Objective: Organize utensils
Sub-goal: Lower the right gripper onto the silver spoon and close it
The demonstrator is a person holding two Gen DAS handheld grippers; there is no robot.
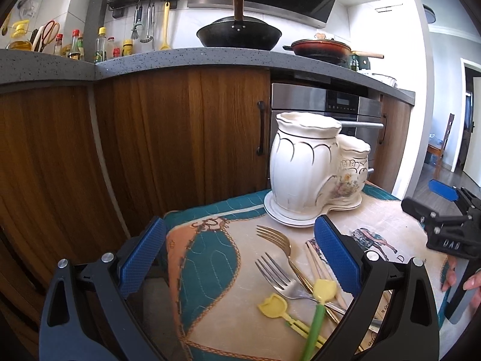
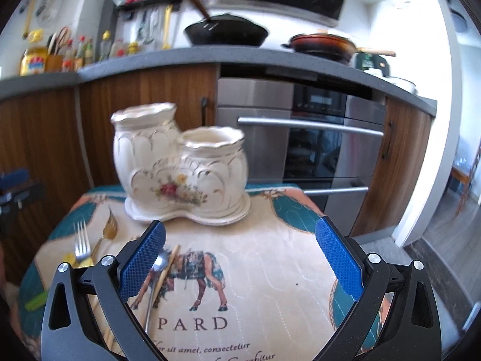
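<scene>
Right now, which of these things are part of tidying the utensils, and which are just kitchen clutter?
For the job:
ceramic utensil holder
gold fork
silver fork
chopsticks
spoon
yellow tulip-shaped sticks

Just lying about:
black wok
red pan
sauce bottles
oven

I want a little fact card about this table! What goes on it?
Place: kitchen, small table with a patterned cloth
Holder: white ceramic holder with two cups, standing on its saucer at the far side of the cloth, nothing sticking out of it
Forks: gold fork and silver fork lying on the cloth
Yellow things: two tulip-topped picks, one with a green stem
Spoon: silver spoon beside chopsticks
Left tool: open, holding nothing
Right tool: open, holding nothing
</scene>
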